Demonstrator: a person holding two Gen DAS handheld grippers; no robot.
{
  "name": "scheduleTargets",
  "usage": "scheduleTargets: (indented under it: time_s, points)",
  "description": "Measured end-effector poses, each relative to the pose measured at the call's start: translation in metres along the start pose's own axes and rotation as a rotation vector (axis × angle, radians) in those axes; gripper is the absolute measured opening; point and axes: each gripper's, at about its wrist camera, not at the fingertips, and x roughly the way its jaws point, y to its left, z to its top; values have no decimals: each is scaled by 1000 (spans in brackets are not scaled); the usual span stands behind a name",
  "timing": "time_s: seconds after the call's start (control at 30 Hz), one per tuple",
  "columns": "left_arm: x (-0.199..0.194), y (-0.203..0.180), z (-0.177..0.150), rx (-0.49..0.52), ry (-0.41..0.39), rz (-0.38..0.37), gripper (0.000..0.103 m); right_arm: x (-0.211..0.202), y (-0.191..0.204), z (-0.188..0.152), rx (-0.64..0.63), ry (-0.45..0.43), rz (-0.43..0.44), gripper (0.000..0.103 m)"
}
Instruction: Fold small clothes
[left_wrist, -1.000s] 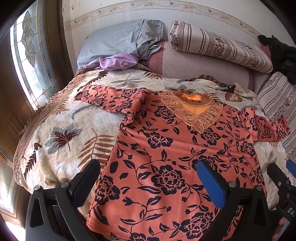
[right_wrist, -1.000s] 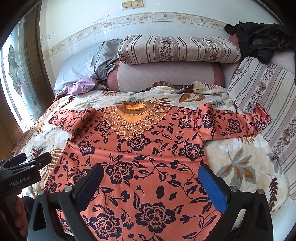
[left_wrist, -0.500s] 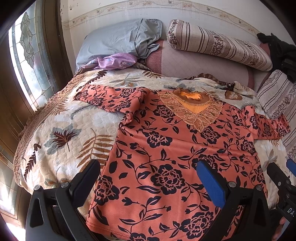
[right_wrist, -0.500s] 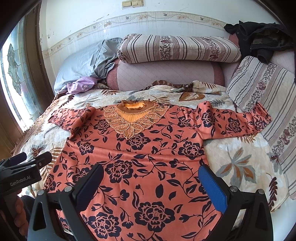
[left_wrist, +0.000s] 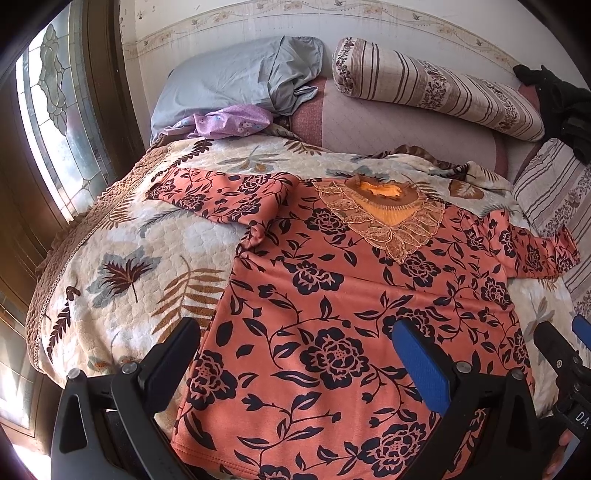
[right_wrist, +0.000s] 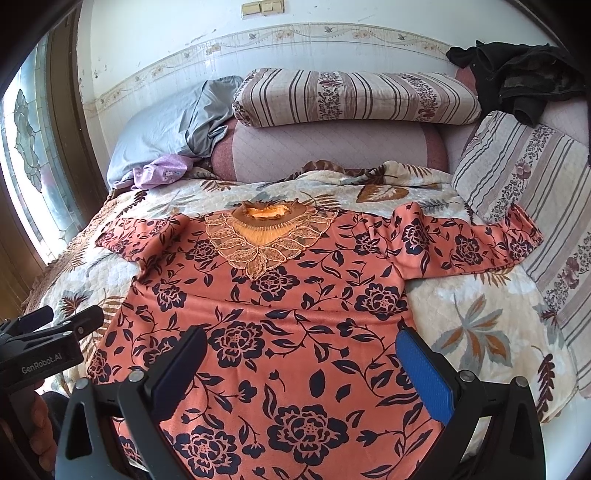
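An orange top with black flowers (left_wrist: 343, 314) lies flat, front up, on the bed, its lace collar (left_wrist: 384, 214) toward the pillows and both sleeves spread out. It also shows in the right wrist view (right_wrist: 280, 302). My left gripper (left_wrist: 295, 354) is open and empty above the top's lower left part. My right gripper (right_wrist: 301, 363) is open and empty above the lower middle. The left gripper shows at the left edge of the right wrist view (right_wrist: 48, 332); the right one shows at the right edge of the left wrist view (left_wrist: 561, 354).
The bed has a leaf-patterned quilt (left_wrist: 129, 266). Striped pillows (right_wrist: 354, 96), a grey pillow (left_wrist: 236, 81) and a purple cloth (left_wrist: 229, 122) lie at the head. Black clothing (right_wrist: 517, 81) sits at the back right. A window (left_wrist: 48, 122) is on the left.
Both views have shifted slightly; the top sits a little lower and closer in the frames. Both grippers stay open and the top has not moved on the bed.
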Motion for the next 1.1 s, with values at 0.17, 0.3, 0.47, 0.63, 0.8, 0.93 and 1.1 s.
scheduleTargets:
  time_s: [0.17,0.3,0.47,0.63,0.8,0.93,1.1]
  points:
    - [2,-2,0,3,3,0,103,1,-2,0,4,0,-1,103]
    - [5,-4,1,7,6,-1,103,4,-6,-1,13,5,-2,103]
    - [15,-5,1,4,19,-15,103,14,-25,-2,58,42,6,103]
    - [39,-7,-2,19,67,-14,103,23,-77,2,145,58,-1,103]
    - [61,-4,-4,14,99,-4,103,47,-178,13,316,76,-15,103]
    - [81,-3,-1,3,130,-12,103,71,-283,24,548,33,-14,103]
    - [103,-10,8,-1,138,-32,103,123,-397,46,717,25,-132,89]
